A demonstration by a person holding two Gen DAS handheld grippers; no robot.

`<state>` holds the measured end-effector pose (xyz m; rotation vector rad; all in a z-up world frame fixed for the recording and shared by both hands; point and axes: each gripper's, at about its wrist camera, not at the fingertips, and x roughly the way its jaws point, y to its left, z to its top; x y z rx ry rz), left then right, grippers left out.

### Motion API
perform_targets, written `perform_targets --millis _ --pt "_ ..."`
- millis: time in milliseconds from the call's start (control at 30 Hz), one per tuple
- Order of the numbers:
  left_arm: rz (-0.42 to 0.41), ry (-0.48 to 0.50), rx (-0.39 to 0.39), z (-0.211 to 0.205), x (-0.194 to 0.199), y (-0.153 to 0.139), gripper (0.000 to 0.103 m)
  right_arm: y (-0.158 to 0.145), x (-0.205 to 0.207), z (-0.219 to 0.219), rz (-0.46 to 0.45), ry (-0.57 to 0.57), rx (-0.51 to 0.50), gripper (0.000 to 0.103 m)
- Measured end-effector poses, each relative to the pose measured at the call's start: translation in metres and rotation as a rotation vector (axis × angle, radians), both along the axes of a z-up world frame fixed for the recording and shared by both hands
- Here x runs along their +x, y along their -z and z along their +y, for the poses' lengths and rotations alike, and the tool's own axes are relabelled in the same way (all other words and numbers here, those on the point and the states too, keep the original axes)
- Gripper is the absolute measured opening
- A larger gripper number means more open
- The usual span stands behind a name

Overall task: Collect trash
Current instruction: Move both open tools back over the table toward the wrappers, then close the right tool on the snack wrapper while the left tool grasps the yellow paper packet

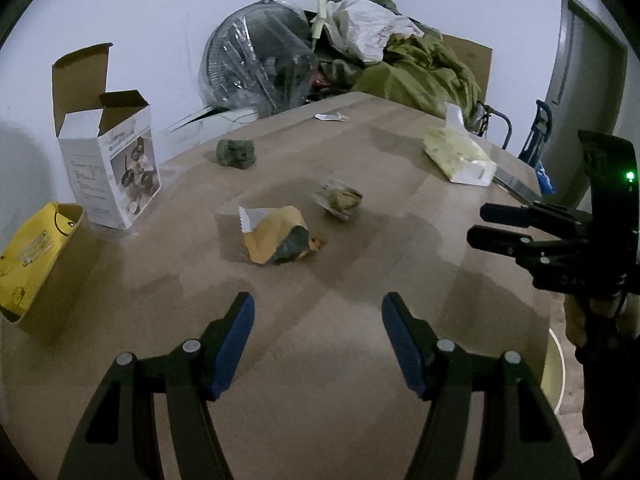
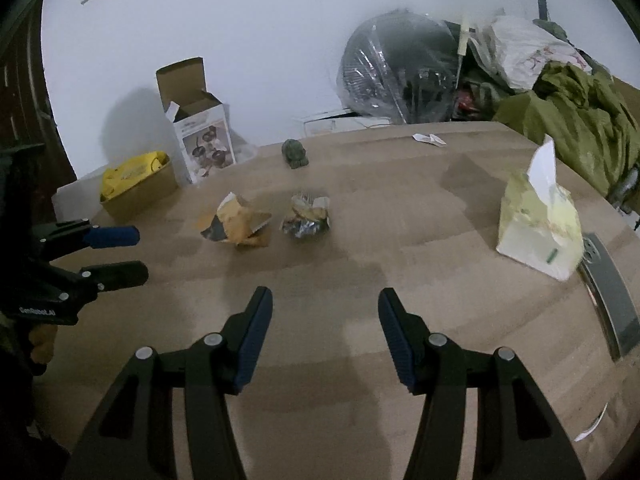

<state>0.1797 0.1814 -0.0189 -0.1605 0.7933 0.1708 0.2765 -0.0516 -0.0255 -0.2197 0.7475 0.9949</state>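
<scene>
Left wrist view shows you at the approach step: nothing is picked up yet, and both tools hang above the near part of the desk [image 1: 360,360]. Going left to right along the desk, a yellow bag [image 1: 32,256] lies at the left edge, an opened white product box [image 1: 116,168] stands just behind it, and a small green crumpled lump [image 1: 236,154] sits toward the far left. The trash you want lies mid-desk: a crumpled tan wrapper [image 1: 280,236], then a foil-lined snack wrapper [image 1: 340,200] near it but apart. A torn paper scrap [image 1: 331,117] lies by the far edge, and a pale yellow tissue pack [image 1: 460,156] rests at the right edge.

Your left gripper [image 1: 318,312] has its jaws spread with nothing between them, aimed downward at the tan wrapper. Your right gripper [image 2: 326,308] is likewise parted and empty, pointing down toward the foil-lined wrapper.

Next, I judge, you need to carry one tool forward and down until its pads straddle a wrapper, then close gently; crumpled film may slip or spring.
</scene>
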Motion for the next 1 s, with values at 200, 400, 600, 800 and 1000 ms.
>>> perform_targets --millis 200,400,600,800,1000 --pt "0.001 0.007 -0.001 0.01 0.015 0.005 0.066 0.001 0.018 0.022 0.019 -0.019 -0.01 0.053" --pt "-0.001 -0.015 -0.01 0.021 0.027 0.008 0.066 0.0 0.031 0.049 0.019 -0.047 -0.017 0.053" --pt "-0.021 -0.072 -0.069 0.044 0.041 0.018 0.066 0.002 0.045 0.081 0.021 -0.076 -0.032 0.061" --pt "-0.044 -0.076 -0.116 0.057 0.045 0.018 0.067 0.017 0.059 0.121 0.052 -0.107 -0.084 0.061" --pt "-0.044 -0.092 -0.165 0.073 0.053 0.023 0.075 0.027 0.068 0.146 0.07 -0.1 -0.133 0.061"
